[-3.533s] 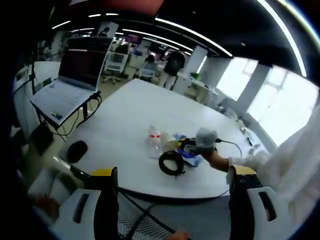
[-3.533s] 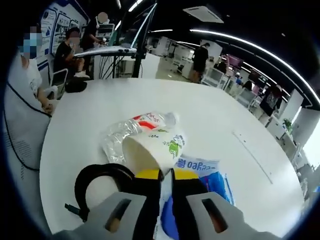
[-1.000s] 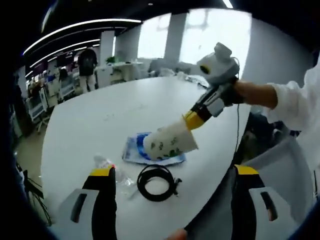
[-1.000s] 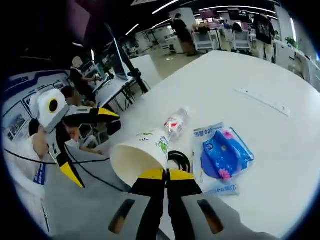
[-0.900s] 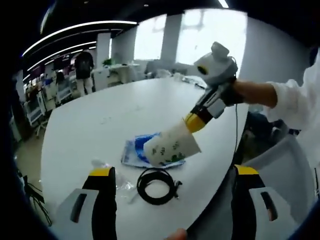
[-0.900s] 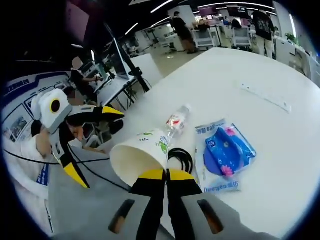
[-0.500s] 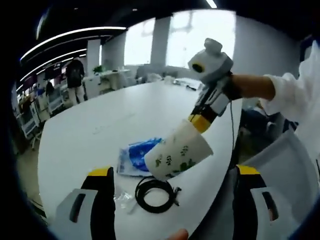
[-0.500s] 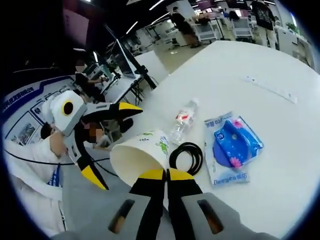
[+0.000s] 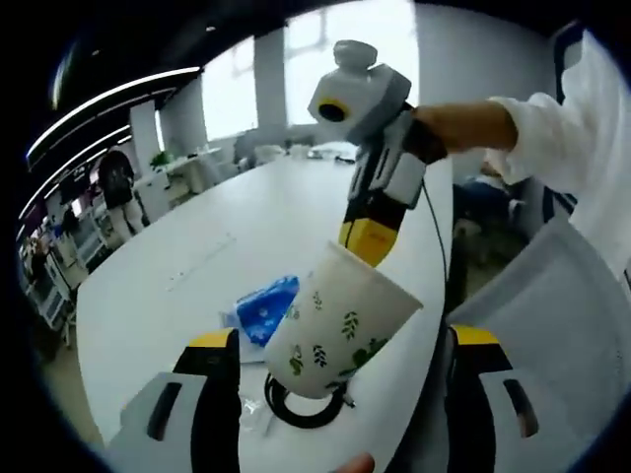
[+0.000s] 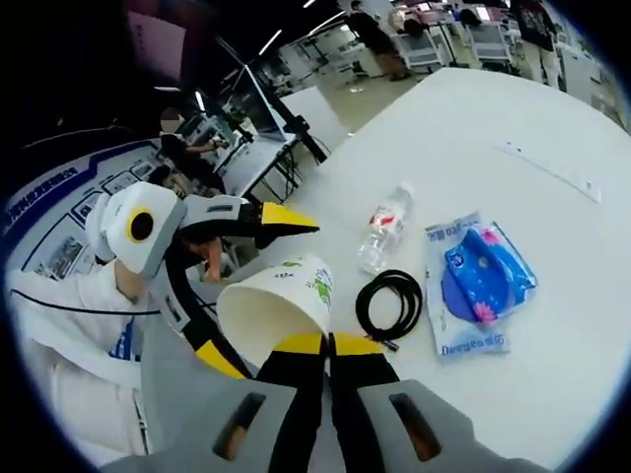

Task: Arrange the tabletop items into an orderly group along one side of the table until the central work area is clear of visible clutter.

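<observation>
Now the right claw (image 10: 328, 342) pinches the cup (image 10: 278, 304) by its rim, off the desk (image 10: 552, 325) edge. Left claw (image 9: 335, 340) stands wide; it should take the cup body gently, without crushing.

Bright windows (image 9: 296, 59), apparently open-plan office.

My left gripper view is backlit: windows (image 9: 325, 59) at upper centre blow out white, and the ceiling light strips (image 9: 108, 99) at upper left glare. My right gripper view is evenly bright on the table (image 10: 513, 108), dim at far left. Fisheye bends both edges; backgrounds are soft.
</observation>
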Demonstrator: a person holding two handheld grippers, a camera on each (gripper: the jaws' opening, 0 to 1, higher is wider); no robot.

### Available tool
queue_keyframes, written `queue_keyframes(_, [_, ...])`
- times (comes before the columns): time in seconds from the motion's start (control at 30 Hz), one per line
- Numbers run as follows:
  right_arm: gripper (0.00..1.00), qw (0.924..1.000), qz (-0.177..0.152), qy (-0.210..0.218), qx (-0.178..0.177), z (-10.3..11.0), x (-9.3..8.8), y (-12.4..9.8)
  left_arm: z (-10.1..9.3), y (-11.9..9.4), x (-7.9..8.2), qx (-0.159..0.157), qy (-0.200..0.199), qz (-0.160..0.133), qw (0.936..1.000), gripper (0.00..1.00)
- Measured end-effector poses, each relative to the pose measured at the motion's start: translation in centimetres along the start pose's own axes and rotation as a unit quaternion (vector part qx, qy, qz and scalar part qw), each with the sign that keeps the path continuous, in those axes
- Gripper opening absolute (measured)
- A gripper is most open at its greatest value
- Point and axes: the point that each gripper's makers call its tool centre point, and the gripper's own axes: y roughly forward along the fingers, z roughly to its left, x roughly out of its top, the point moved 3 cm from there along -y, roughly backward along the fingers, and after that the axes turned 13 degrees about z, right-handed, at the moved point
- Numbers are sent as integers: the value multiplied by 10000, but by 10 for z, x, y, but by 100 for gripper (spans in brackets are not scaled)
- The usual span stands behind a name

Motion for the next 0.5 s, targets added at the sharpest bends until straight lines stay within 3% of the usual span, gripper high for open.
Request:
queue_keyframes(0.2, [0,10000,-41,-14,51,6,0,-4,-1,-1,4,86,117,-135,9998,61])
queue_keyframes(0.3, [0,9999,-23,-63,75,7,-1,-4,2,-4,4,84,136,-158,9997,47])
queue_keyframes(0.5, [0,9994,-237,8,235,10,3,-10,-4,-9,3,-71,-129,-274,9995,41])
